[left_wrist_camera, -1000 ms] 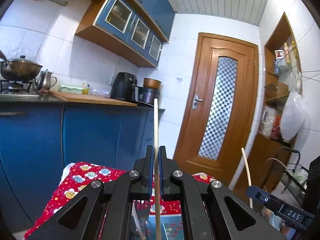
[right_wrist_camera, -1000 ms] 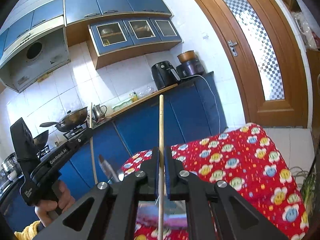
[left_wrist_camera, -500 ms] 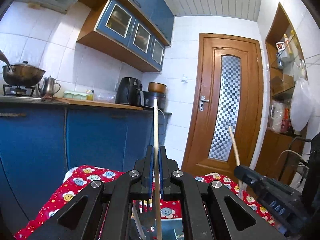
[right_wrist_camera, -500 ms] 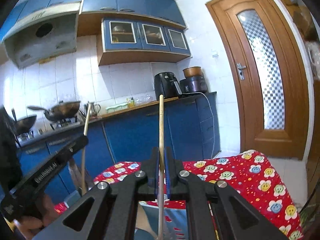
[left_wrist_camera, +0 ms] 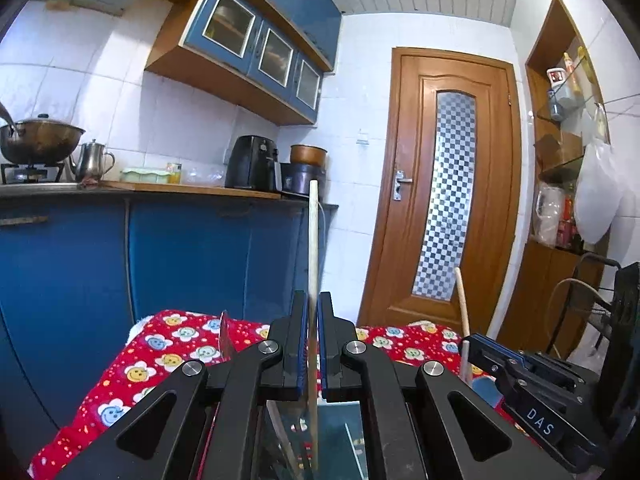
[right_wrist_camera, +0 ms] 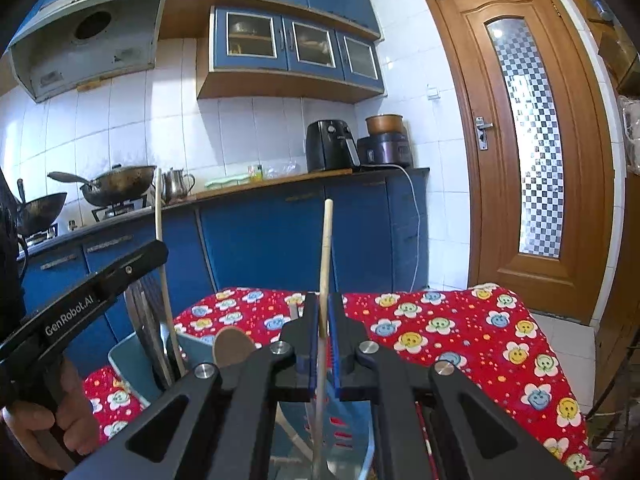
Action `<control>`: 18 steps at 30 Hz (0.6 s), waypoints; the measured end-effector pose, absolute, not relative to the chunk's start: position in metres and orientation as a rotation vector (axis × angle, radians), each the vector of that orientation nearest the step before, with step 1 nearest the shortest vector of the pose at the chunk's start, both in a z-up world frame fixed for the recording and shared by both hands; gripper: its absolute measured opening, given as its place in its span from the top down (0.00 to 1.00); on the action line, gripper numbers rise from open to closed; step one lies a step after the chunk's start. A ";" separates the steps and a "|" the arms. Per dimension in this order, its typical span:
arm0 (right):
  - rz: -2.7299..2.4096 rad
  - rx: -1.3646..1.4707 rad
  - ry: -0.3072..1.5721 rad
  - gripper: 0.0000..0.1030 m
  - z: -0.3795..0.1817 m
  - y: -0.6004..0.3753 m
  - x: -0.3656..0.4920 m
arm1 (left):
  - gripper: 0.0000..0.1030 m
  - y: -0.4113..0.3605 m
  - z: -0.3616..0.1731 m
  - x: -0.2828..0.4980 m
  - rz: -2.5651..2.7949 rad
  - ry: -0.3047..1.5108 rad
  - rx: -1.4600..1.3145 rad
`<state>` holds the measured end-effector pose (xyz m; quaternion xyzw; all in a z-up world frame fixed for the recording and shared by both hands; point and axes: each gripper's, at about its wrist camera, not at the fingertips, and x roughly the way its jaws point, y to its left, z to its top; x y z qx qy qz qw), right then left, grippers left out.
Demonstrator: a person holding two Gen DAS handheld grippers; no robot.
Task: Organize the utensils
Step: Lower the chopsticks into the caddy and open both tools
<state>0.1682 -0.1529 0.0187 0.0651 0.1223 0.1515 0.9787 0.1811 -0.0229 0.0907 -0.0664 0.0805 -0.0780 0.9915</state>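
In the left wrist view my left gripper (left_wrist_camera: 311,314) is shut on a thin wooden stick (left_wrist_camera: 313,240) that stands upright. Its lower end reaches down into a blue utensil holder (left_wrist_camera: 348,436) just below the fingers. My right gripper (left_wrist_camera: 472,346) enters from the right, shut on a second wooden stick (left_wrist_camera: 460,300). In the right wrist view the right gripper (right_wrist_camera: 323,314) grips that stick (right_wrist_camera: 326,256) upright over the light-blue holder (right_wrist_camera: 130,364). A wooden spoon (right_wrist_camera: 234,346) and dark utensils stand in the holder. The left gripper (right_wrist_camera: 154,254) comes in from the left with its stick (right_wrist_camera: 160,232).
The holder stands on a red flowered cloth (right_wrist_camera: 460,332). Behind are blue kitchen cabinets (right_wrist_camera: 272,240), a counter with an air fryer (right_wrist_camera: 330,146), a kettle and woks. A wooden door (right_wrist_camera: 532,140) is at the right. A hand (right_wrist_camera: 60,416) holds the left gripper's grip.
Both grippers have sunk toward the holder with their sticks still gripped. The right gripper rolled level and drew closer to the left one.
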 end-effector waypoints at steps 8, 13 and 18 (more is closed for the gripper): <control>0.313 0.193 0.258 0.81 0.028 -0.160 0.153 | 0.86 -0.026 0.093 0.169 -0.178 0.204 -0.118; 0.309 0.218 0.252 0.80 0.037 -0.168 0.136 | 0.86 -0.025 0.100 0.155 -0.184 0.208 -0.110; 0.317 0.253 0.257 0.76 0.045 -0.173 0.115 | 0.86 -0.021 0.106 0.140 -0.198 0.239 -0.115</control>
